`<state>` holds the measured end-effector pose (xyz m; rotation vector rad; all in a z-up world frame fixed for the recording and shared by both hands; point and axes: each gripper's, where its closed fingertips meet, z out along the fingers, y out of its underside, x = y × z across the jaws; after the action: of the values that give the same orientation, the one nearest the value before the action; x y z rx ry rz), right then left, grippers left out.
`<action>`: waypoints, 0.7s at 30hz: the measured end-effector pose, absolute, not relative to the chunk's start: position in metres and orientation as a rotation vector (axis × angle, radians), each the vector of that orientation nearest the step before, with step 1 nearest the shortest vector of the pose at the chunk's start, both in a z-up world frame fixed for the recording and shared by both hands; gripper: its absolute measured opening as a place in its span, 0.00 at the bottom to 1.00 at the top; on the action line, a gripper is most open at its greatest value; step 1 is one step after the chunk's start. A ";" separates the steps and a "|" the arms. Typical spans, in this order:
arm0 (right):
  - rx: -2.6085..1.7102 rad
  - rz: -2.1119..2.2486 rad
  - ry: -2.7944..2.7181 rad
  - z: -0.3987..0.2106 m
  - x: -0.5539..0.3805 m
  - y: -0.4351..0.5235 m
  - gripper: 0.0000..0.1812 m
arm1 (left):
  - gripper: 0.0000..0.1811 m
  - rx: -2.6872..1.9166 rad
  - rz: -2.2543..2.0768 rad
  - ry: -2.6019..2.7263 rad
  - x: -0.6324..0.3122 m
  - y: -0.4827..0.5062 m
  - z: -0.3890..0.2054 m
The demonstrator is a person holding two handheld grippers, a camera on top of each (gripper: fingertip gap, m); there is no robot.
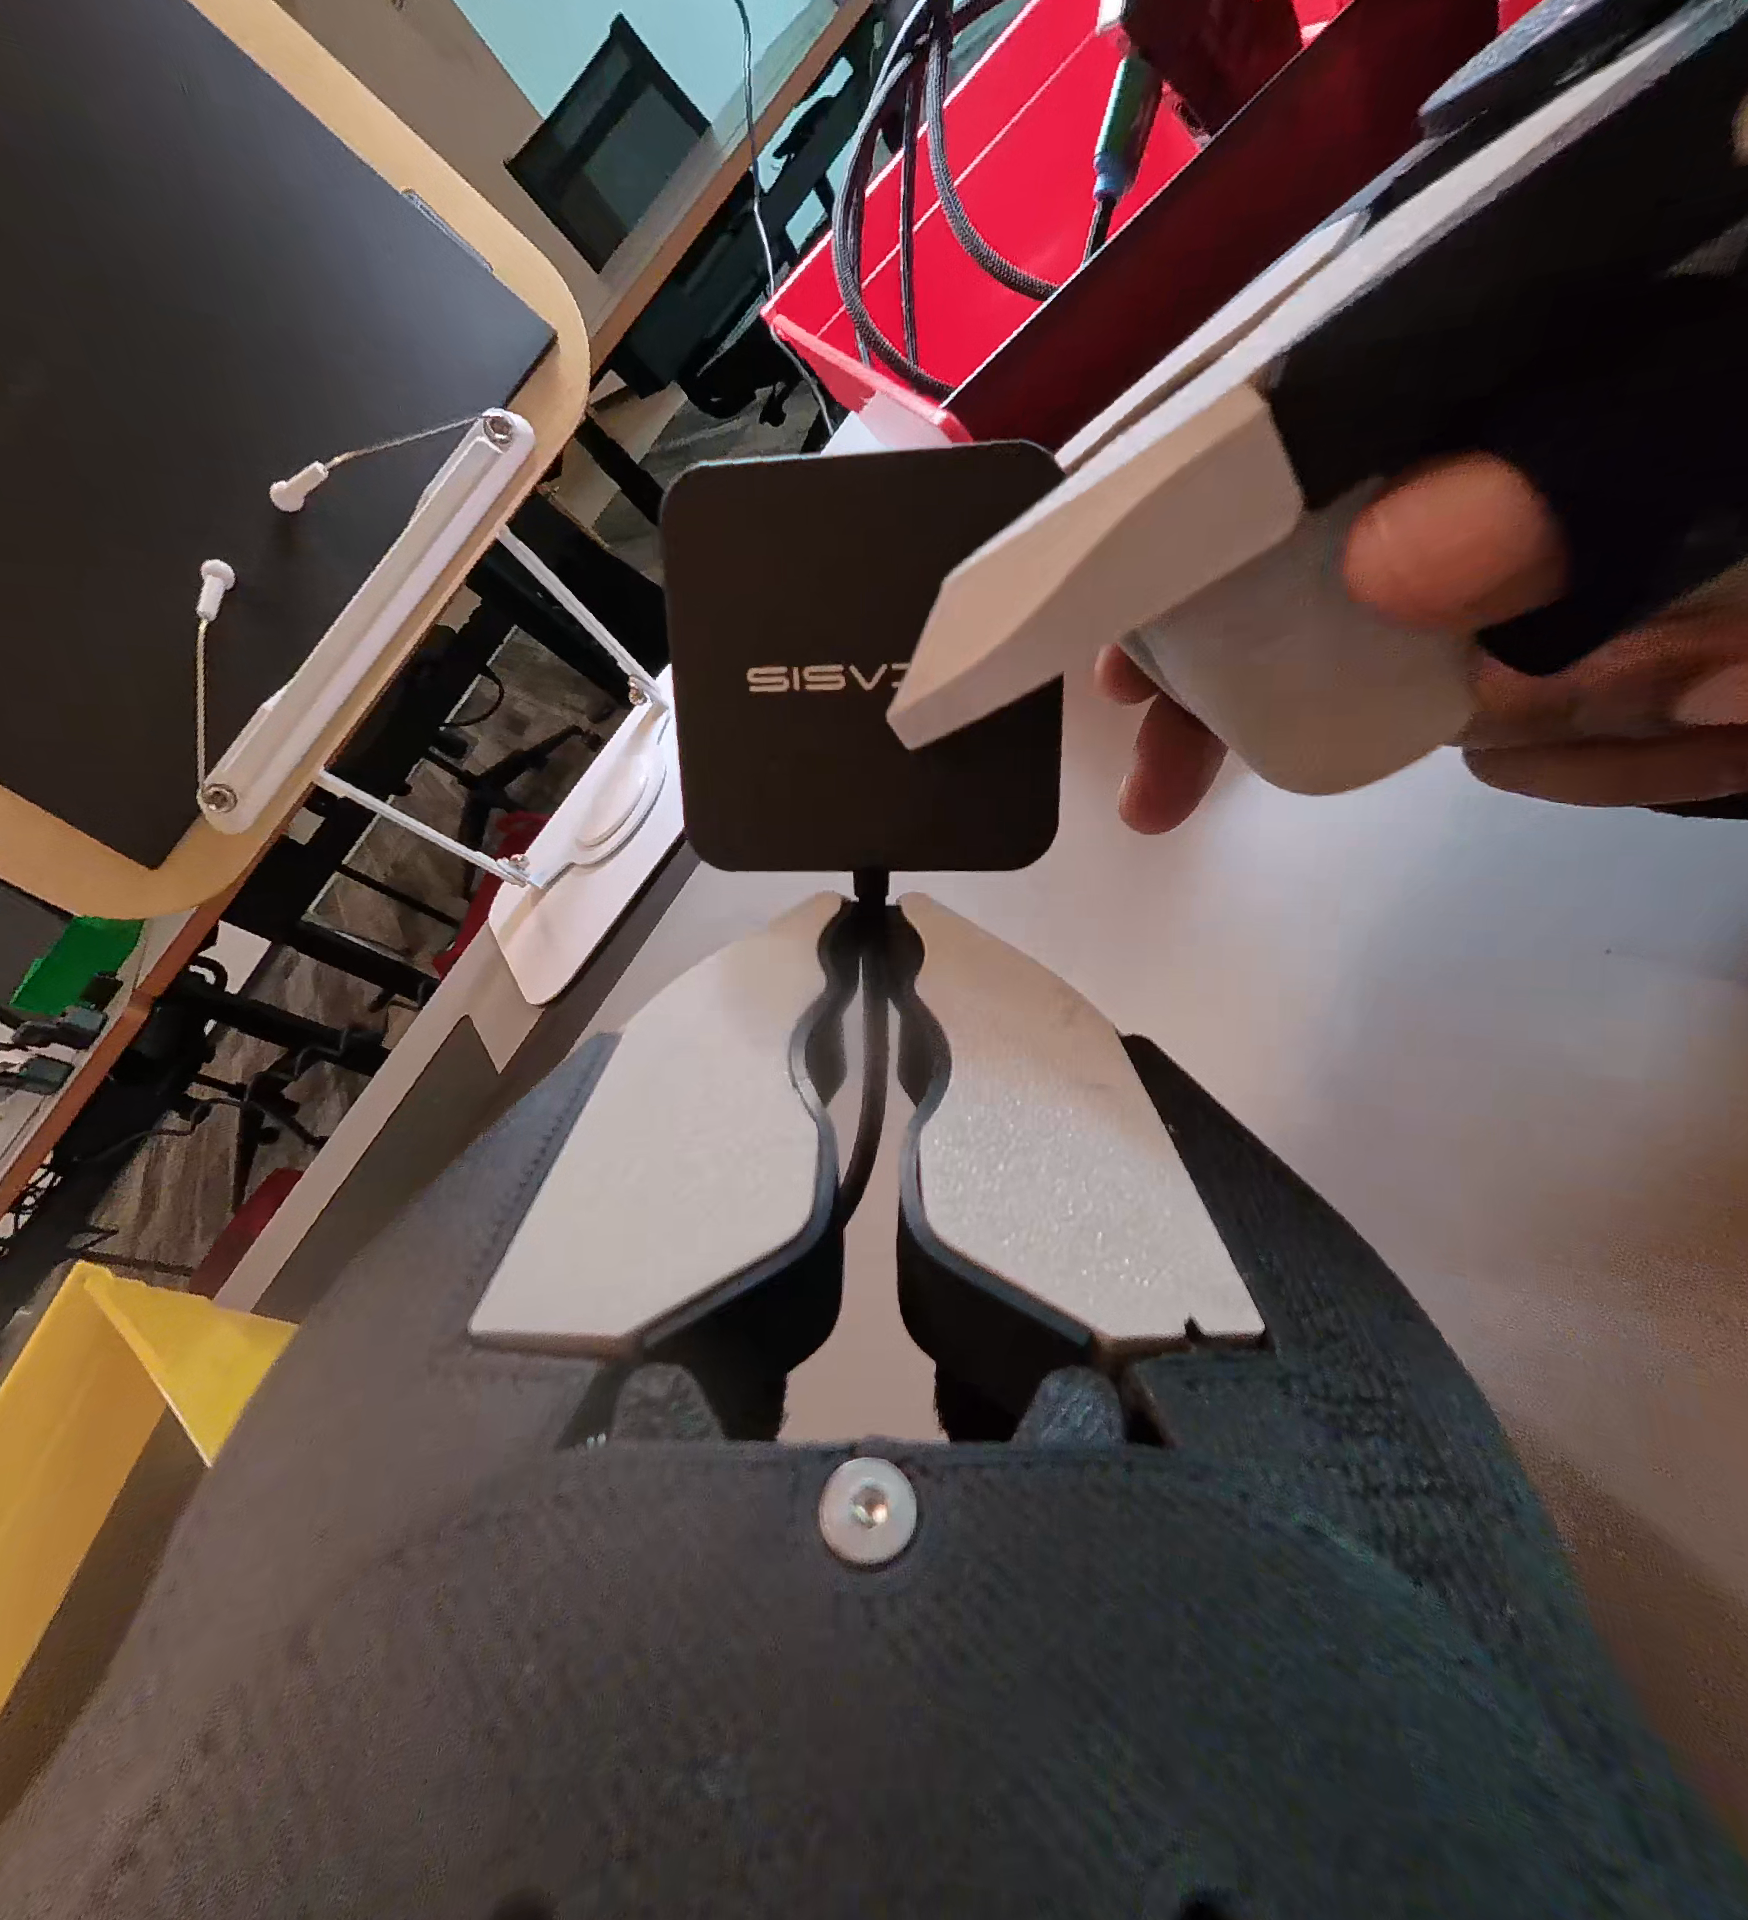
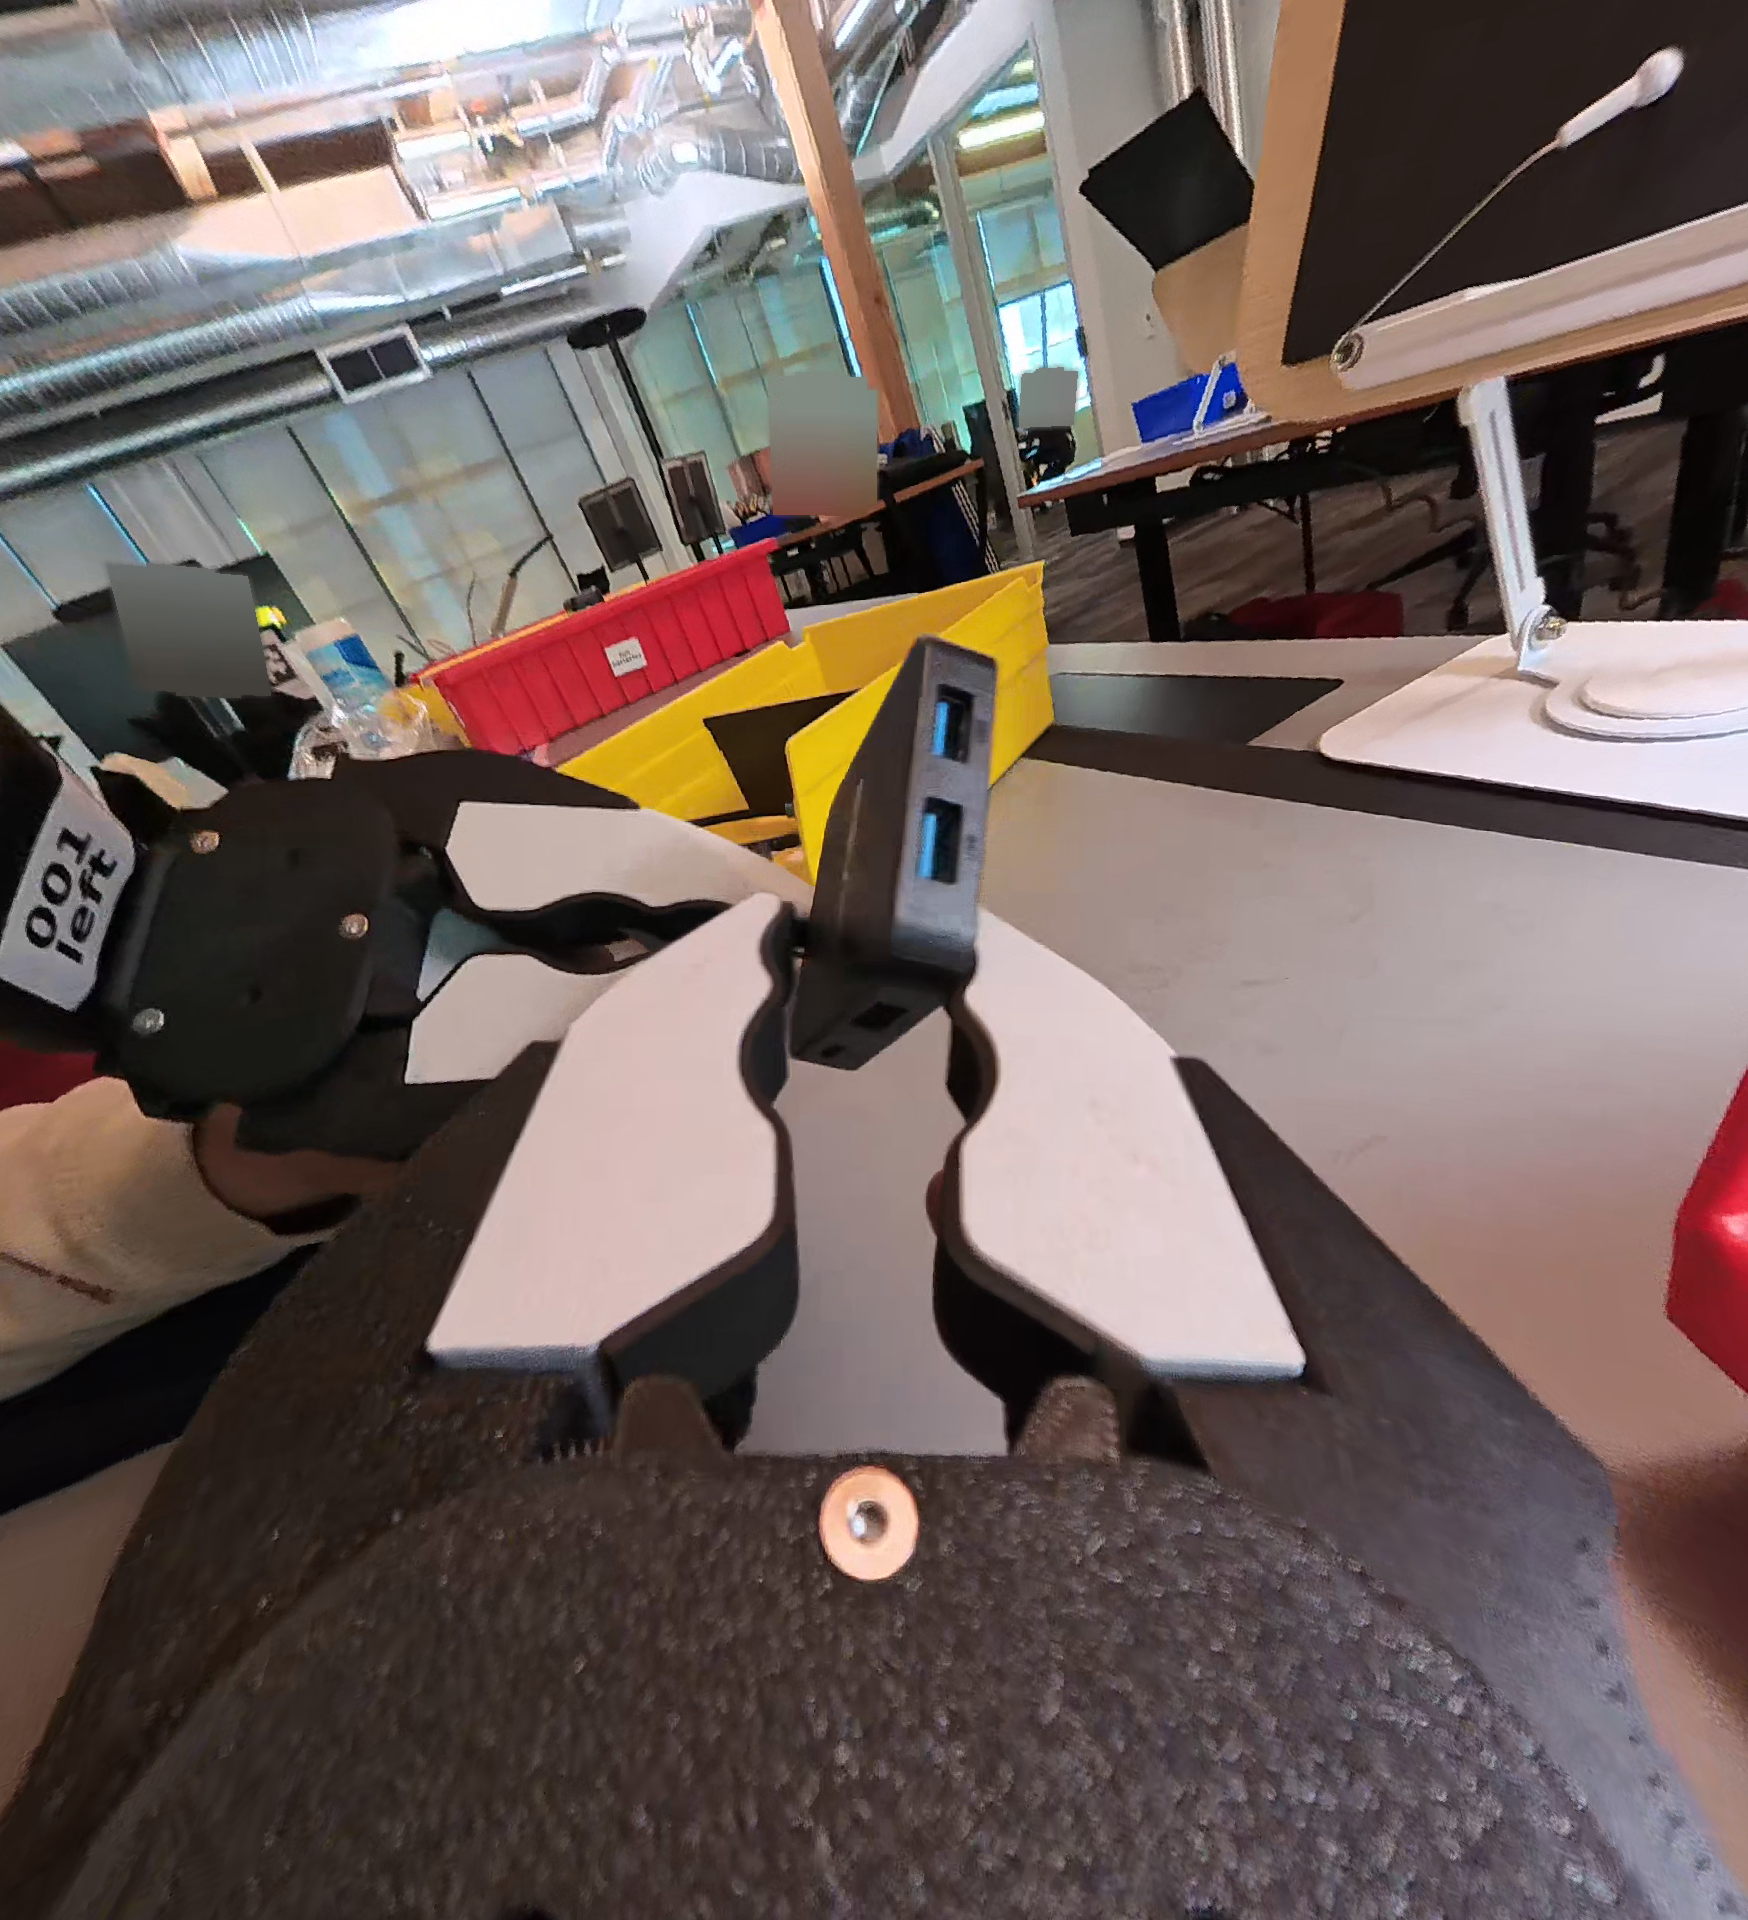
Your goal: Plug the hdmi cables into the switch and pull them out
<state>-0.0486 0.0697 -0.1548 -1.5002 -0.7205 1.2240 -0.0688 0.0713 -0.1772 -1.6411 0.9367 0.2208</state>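
The switch is a flat black square box with a thin black cable coming out of its near edge. My left gripper is shut on that cable and holds the switch up off the table, just beyond its fingertips. In the right wrist view the switch stands on edge and shows two blue ports. My right gripper is open, its jaws on either side of the switch's lower end. It also shows in the left wrist view, over the switch's right edge. No HDMI plug is in either gripper.
A red bin with several dark cables stands behind the switch. A yellow bin and another red bin sit at the far side. A black board on a white stand is at the right. The grey table lies below. The tips of both grippers are at nearly the same place.
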 end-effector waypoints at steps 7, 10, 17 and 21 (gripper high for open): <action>-1.390 1.158 -0.821 -0.137 -0.042 0.060 0.07 | 0.07 -1.615 -0.115 0.986 -0.049 0.055 -0.179; -1.310 0.987 -0.893 -0.127 -0.033 0.062 0.07 | 0.13 -1.581 -0.348 0.943 -0.049 0.048 -0.166; -1.109 0.536 -1.193 -0.133 -0.036 0.045 0.07 | 0.23 -1.553 -0.428 0.959 -0.065 0.050 -0.166; -1.035 0.461 -1.342 -0.146 -0.051 0.025 0.07 | 0.27 -1.506 -0.484 1.043 -0.056 0.039 -0.167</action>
<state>-0.0509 0.0252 -0.1458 -1.0348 -1.3418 0.4609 -0.0563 0.0386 -0.1673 -1.5060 1.0430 -0.4844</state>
